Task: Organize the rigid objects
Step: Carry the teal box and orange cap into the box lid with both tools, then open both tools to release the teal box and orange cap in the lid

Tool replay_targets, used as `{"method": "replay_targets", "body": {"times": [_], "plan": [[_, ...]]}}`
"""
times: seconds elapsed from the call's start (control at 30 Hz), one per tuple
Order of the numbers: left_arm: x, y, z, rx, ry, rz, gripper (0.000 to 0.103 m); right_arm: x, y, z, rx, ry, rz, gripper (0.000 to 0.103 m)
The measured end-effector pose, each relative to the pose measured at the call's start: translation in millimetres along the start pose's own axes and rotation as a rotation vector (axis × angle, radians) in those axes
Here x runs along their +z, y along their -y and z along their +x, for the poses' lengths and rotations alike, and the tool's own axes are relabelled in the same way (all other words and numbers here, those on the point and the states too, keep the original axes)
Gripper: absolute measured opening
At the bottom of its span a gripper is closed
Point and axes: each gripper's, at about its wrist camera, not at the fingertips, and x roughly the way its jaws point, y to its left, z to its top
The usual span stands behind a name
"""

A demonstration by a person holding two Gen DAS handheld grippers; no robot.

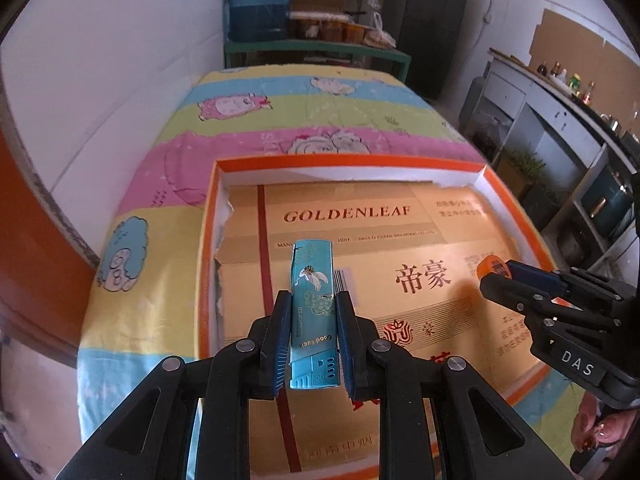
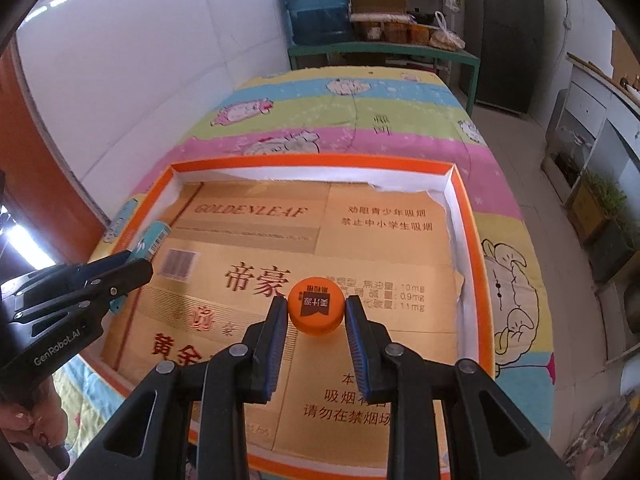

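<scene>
My left gripper [image 1: 313,300] is shut on a teal lighter [image 1: 312,304] with a crane print, holding it lengthwise above the gold cardboard in the orange tray [image 1: 206,264]. My right gripper [image 2: 316,306] is shut on an orange bottle cap [image 2: 316,310] with a dark label, held over the middle of the tray [image 2: 470,232]. In the left wrist view the right gripper [image 1: 494,276] shows at the right with the cap [image 1: 489,266] at its tips. In the right wrist view the left gripper [image 2: 138,264] shows at the left with the lighter [image 2: 154,240].
The tray, lined with flattened gold GOLDENLEAF cardboard [image 1: 360,216], lies on a table under a striped cartoon cloth [image 1: 280,120]. A white wall is to the left. A green bench with a blue water jug [image 1: 258,0] stands behind; shelves stand at the right.
</scene>
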Motion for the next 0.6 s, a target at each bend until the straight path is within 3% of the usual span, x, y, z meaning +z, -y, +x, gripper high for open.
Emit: {"method": "replay_targets", "body": {"times": [0.17, 0.33, 0.6], "plan": [[-4.2, -0.5, 15.9, -0.006, -0.036, -0.009, 0.022, -1.8, 4.3, 7.5, -0.007, -0.013, 0.009, 0.03], [-8.0, -0.5, 18.6, 0.002, -0.021, -0.004, 0.022, -4.9, 5.2, 11.7, -0.007, -0.02, 0.009, 0.03], [-17.8, 11.2, 16.0, 0.008, 0.014, 0.086, 0.035, -7.8, 4.6, 14.6, -0.01, -0.014, 0.006, 0.031]]}}
